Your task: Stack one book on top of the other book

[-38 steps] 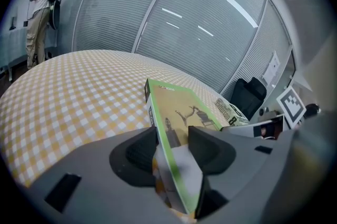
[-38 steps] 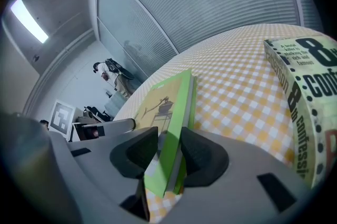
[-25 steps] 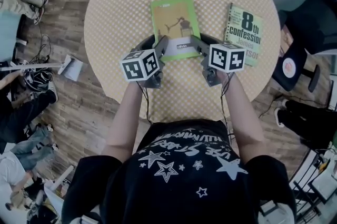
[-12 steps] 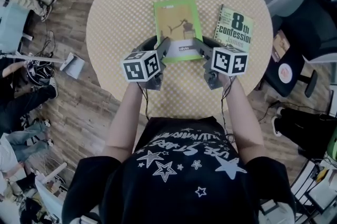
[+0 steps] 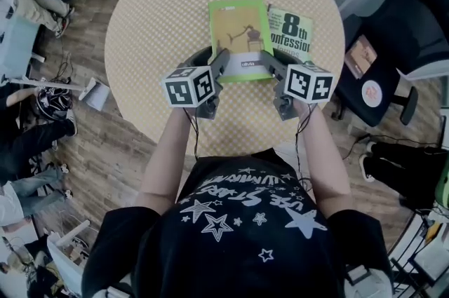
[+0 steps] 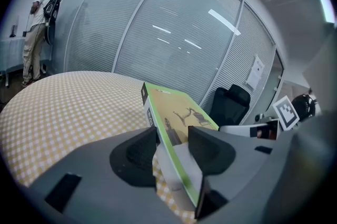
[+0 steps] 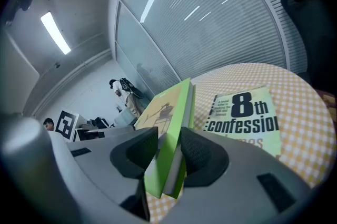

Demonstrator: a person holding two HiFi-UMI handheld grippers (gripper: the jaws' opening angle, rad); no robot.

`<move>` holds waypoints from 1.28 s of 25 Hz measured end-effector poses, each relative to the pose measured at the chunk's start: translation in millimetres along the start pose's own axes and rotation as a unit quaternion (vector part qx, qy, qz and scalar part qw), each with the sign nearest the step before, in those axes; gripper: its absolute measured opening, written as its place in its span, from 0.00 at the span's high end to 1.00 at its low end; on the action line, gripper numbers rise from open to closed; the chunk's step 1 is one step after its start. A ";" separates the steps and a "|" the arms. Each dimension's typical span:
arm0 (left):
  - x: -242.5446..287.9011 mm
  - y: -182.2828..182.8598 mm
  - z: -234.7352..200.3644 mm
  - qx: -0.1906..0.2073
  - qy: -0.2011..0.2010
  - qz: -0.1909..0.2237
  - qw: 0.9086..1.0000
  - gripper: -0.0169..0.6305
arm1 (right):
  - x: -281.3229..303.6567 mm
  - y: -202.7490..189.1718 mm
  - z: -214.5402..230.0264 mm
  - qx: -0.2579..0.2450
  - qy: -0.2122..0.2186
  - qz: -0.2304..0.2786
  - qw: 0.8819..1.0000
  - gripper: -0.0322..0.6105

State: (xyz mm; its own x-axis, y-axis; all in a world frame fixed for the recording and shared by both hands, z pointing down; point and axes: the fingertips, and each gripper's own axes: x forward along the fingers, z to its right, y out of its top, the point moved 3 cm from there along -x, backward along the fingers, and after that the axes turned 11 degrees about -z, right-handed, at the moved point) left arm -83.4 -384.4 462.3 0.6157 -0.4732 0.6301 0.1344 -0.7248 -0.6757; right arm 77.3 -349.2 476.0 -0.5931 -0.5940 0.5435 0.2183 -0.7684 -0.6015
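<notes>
Carried rightward, green book [image 5: 238, 30] now hangs just left of other book [image 5: 291, 31], both near corners clamped by left gripper [image 5: 219, 64] and right gripper [image 5: 269, 64]; keep level, centre overhead before lowering

Checkered round table [image 5: 151, 44], black office chair [image 5: 401, 17]

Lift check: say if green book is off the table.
Off: green book, clamped by left claw and right claw, overlaps the second book.

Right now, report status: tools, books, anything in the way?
Left tool, right tool shut on green book. Its right edge overlaps second book. Nothing in the way.
</notes>
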 end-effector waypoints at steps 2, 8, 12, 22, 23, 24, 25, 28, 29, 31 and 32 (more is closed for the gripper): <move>11.9 1.8 17.6 0.011 -0.005 -0.003 1.000 0.68 | -14.6 -0.7 15.3 0.007 -0.003 0.009 1.000 0.72; 53.6 1.1 69.0 0.037 -0.019 -0.017 0.999 0.68 | -56.5 -2.5 63.5 0.030 -0.005 0.028 0.999 0.72; 76.8 -2.5 91.5 0.052 -0.031 -0.027 0.998 0.68 | -74.1 -9.7 88.6 0.043 -0.015 0.032 0.998 0.72; 117.8 -1.8 104.2 0.064 -0.053 -0.057 0.995 0.68 | -83.0 -15.4 119.3 0.066 -0.032 0.022 0.997 0.72; 120.9 -2.2 102.6 0.065 -0.054 -0.061 0.995 0.68 | -80.9 -16.4 121.5 0.070 -0.030 0.021 0.997 0.72; 123.6 -2.2 100.6 0.066 -0.055 -0.064 0.994 0.68 | -78.6 -17.2 123.2 0.074 -0.027 0.019 0.997 0.72; 126.0 -1.8 98.3 0.066 -0.057 -0.068 0.994 0.68 | -76.1 -17.9 124.5 0.078 -0.023 0.016 0.997 0.72; 132.8 -1.9 90.3 0.065 -0.058 -0.079 0.993 0.68 | -68.6 -19.3 127.4 0.082 -0.016 0.009 0.996 0.72; 134.8 -2.6 88.3 0.065 -0.057 -0.083 0.993 0.68 | -66.4 -20.0 128.5 0.082 -0.014 0.006 0.997 0.72; 138.2 -4.5 86.1 0.067 -0.053 -0.089 0.992 0.68 | -62.8 -21.8 131.1 0.077 -0.012 0.001 0.997 0.72; 139.7 -5.1 85.5 0.068 -0.051 -0.091 0.992 0.68 | -61.4 -22.5 132.4 0.075 -0.011 -0.002 0.997 0.72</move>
State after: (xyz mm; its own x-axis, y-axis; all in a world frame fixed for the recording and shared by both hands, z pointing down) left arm 68.3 -404.0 521.1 0.6458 -0.2826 0.7093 0.3495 -0.7165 -0.6037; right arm 211.5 -326.9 533.6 -0.5771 -0.5941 0.5603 0.3293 -0.7971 -0.5061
